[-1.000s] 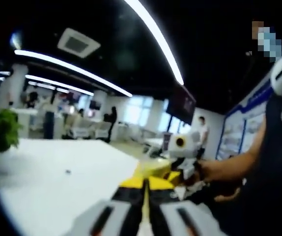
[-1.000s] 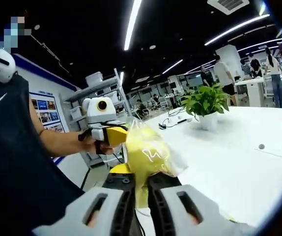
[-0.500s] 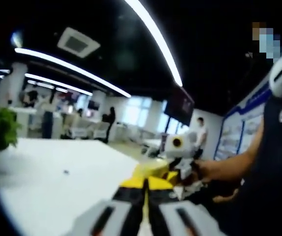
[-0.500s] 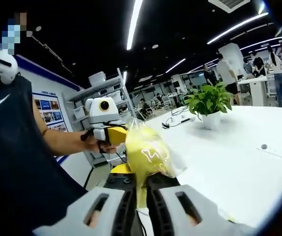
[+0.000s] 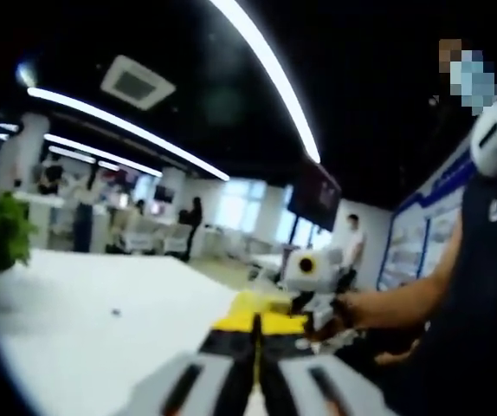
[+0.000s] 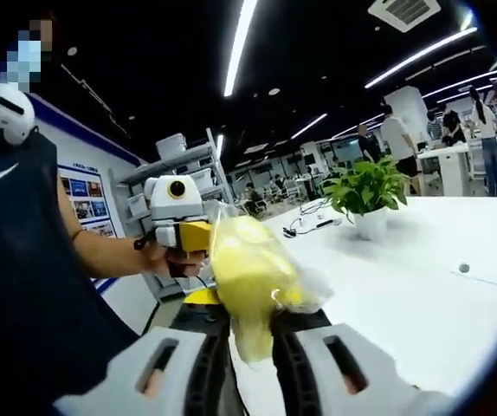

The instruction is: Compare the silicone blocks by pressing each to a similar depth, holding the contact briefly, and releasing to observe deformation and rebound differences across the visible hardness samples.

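A soft yellow block in a clear plastic bag (image 6: 250, 273) is held up in the air, above the white table (image 6: 404, 295). My right gripper (image 6: 250, 328) is shut on its lower part, and the block bulges over the jaws. My left gripper (image 6: 198, 236), in a person's hand, meets the bag's upper left edge with its yellow tips. In the left gripper view my left gripper (image 5: 256, 326) has its jaws pressed together, with a bit of the yellow block (image 5: 250, 302) just past them. The right gripper (image 5: 290, 303) faces it from the right, also hand-held.
A potted plant (image 6: 365, 186) stands on the table's far side, also seen as the plant (image 5: 2, 234) at the left. A small dark dot (image 6: 463, 268) lies on the tabletop. Shelving (image 6: 183, 156) stands behind the person's arm. People stand in the background.
In the right gripper view the bagged block now looks larger and sits a little further left, spreading wider between the jaws. The left gripper stays at the bag's edge. Both views have shifted slightly.
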The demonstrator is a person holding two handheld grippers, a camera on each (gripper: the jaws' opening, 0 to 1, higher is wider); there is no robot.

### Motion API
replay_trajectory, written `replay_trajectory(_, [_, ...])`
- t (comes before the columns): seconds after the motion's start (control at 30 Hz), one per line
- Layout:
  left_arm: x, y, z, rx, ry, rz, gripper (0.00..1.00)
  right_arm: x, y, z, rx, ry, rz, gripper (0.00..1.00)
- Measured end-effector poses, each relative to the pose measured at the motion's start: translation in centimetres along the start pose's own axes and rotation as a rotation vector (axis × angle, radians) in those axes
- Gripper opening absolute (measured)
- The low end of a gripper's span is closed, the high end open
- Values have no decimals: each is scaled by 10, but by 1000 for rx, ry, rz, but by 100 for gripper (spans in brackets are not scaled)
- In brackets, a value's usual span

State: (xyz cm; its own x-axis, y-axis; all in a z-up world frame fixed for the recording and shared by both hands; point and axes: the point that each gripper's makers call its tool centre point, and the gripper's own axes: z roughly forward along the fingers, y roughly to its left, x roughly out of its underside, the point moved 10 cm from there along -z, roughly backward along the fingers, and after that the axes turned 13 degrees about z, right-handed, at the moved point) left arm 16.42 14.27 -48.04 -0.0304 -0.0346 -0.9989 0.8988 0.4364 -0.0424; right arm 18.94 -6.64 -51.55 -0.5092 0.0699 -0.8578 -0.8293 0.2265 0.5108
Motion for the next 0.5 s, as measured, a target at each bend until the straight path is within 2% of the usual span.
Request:
replay_trajectory(0.23, [-1, 5, -2, -14, -26, -28, 0, 0, -3, 3, 42, -19, -19, 48])
replay_trajectory(0.5, [-1, 9, -5, -27, -36, -53, 0, -2, -11, 2, 130, -111, -24, 96])
